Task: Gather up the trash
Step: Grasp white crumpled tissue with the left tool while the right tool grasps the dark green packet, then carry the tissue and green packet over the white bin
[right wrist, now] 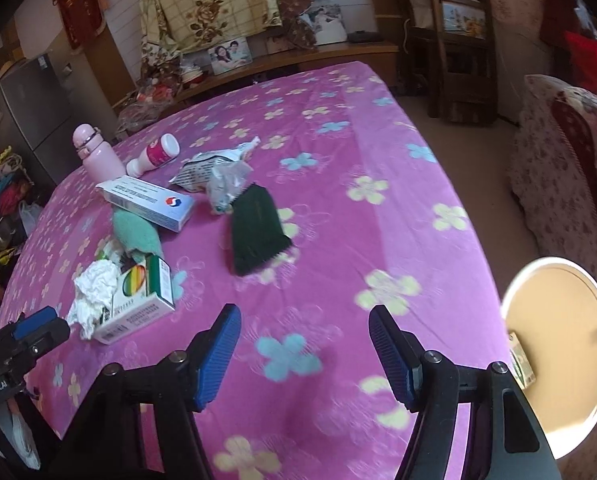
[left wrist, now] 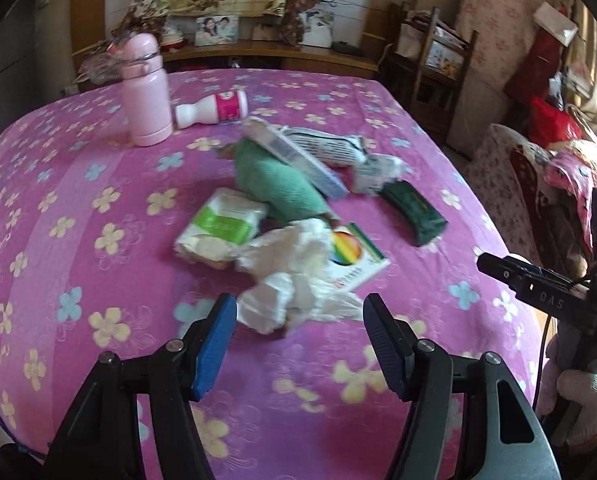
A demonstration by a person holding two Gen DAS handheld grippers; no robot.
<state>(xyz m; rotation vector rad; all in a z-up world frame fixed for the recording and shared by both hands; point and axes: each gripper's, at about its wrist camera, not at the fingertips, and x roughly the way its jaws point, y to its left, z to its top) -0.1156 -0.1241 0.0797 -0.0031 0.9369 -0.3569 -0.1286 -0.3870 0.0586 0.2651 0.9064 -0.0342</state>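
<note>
1. Both tools are spread and empty: left tool (left wrist: 300,344), right tool (right wrist: 304,350).
2. The tissue (left wrist: 294,276) lies near the bed's (left wrist: 78,200) front edge, against a box (left wrist: 356,258). Straddle only the tissue.
3. Bin (right wrist: 558,356) waits beside the bed's right edge.

This is a lived-in room of a home, part bedroom, part living room. A wide surface draped in a pink flowered cloth (left wrist: 98,208) fills the middle; whether it is a bed or a table cannot be told. Behind it a low wooden shelf (left wrist: 282,54) carries a framed family photo (left wrist: 216,30), with a flowered quilt (right wrist: 214,4) hung above. A grey fridge (right wrist: 34,108) stands in one corner, a wooden chair (right wrist: 458,52) near the far wall, and a sofa under a flowered cover (right wrist: 546,168) to the side.
</note>
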